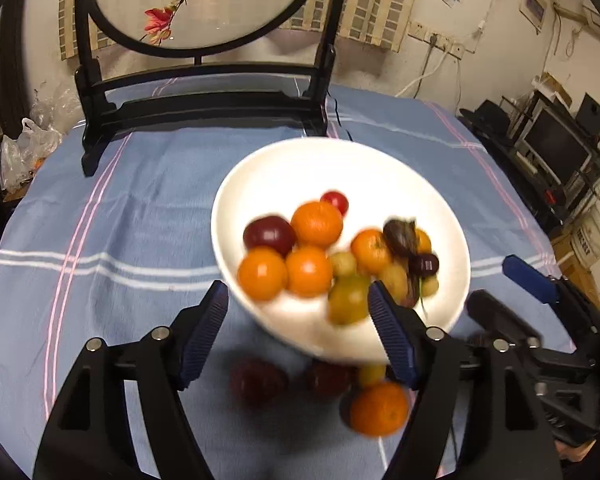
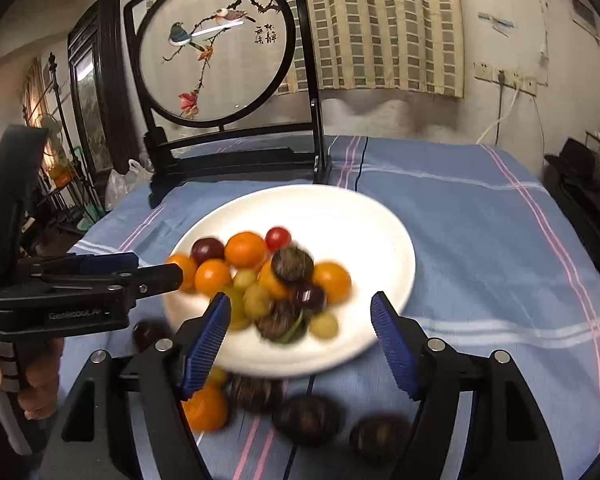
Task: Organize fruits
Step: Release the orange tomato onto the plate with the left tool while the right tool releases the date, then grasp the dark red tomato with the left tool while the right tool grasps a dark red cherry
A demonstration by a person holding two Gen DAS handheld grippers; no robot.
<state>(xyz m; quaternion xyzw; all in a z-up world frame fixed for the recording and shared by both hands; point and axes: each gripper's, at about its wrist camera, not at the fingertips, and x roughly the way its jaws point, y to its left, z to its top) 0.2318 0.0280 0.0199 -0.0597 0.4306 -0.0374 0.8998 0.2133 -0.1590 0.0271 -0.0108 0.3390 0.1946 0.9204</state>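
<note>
A white bowl (image 1: 300, 168) (image 2: 340, 216) sits on the blue cloth and holds several fruits: oranges (image 1: 317, 224), dark plums, a red tomato (image 2: 278, 238) and small yellow-green fruits. The fruit is motion-blurred. My left gripper (image 1: 298, 332) is open, over the bowl's near rim. My right gripper (image 2: 300, 340) is open, just in front of the bowl. Loose on the cloth near the grippers lie an orange (image 1: 378, 408) (image 2: 206, 408) and dark plums (image 1: 258, 380) (image 2: 306, 420). The left gripper also shows in the right wrist view (image 2: 140, 276), beside the bowl.
A black wooden stand with a round embroidered screen (image 2: 212, 46) (image 1: 204, 108) stands at the table's far side. Plastic bags (image 1: 28, 148) lie off the table's left edge. Shelves with electronics (image 1: 556, 148) stand to the right.
</note>
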